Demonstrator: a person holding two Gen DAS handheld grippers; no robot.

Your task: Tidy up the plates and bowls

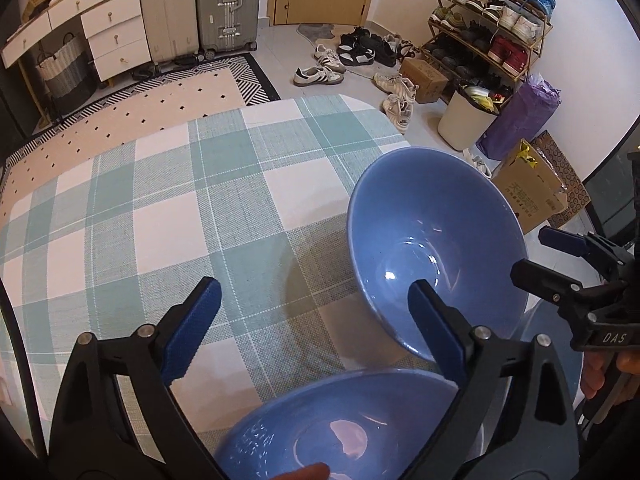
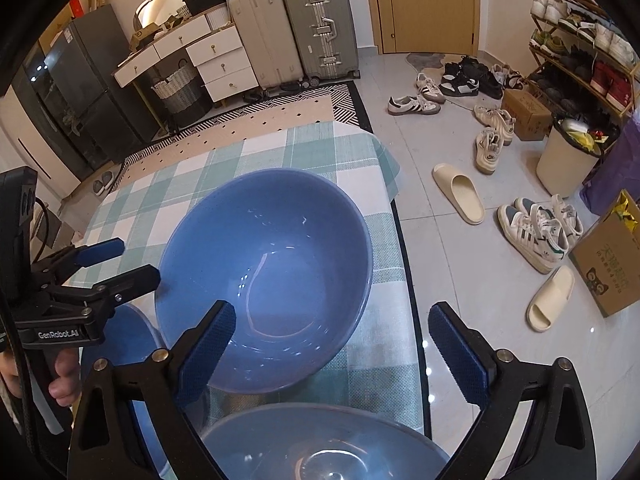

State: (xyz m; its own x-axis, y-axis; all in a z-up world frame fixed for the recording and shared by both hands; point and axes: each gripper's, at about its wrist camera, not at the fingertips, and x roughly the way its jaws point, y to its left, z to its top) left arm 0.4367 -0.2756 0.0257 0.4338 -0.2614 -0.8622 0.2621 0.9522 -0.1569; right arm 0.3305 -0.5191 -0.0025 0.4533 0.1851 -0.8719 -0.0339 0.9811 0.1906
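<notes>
Two glossy blue ceramic bowls are in play on a tabletop (image 1: pixel 168 216) covered with a green-and-white checked cloth. The far blue bowl (image 2: pixel 264 276) sits near the right edge of the tabletop, mouth up and empty. The near blue bowl (image 1: pixel 340 428) lies closer to the person, at the bottom of both wrist views, also empty; in the right wrist view the rim of what may be a third blue dish (image 2: pixel 132 336) shows just to the left of the far bowl, too cropped to say whether it is a bowl or a plate.

The left gripper (image 1: pixel 316 328) hangs over the cloth with its blue-padded fingers (image 1: pixel 192 328) spread wide and nothing between them; its right finger appears in front of the far bowl's near rim, but no contact can be read. The right gripper (image 2: pixel 332 352) is likewise wide open and empty, its left finger overlapping the near wall of the far bowl in the picture, its right finger out over the floor side of the tabletop edge.

The step in hand looks like the approach to a pickup, both grippers angled down toward the bowls with no grasp made yet. Judging from the layout, the likely aim is to nest one bowl in the other. The next move calls for setting one finger inside and one outside a rim, then closing firmly, since glazed ceramic is slick. The far bowl's closeness to the tabletop edge asks for care not to nudge it outward.
</notes>
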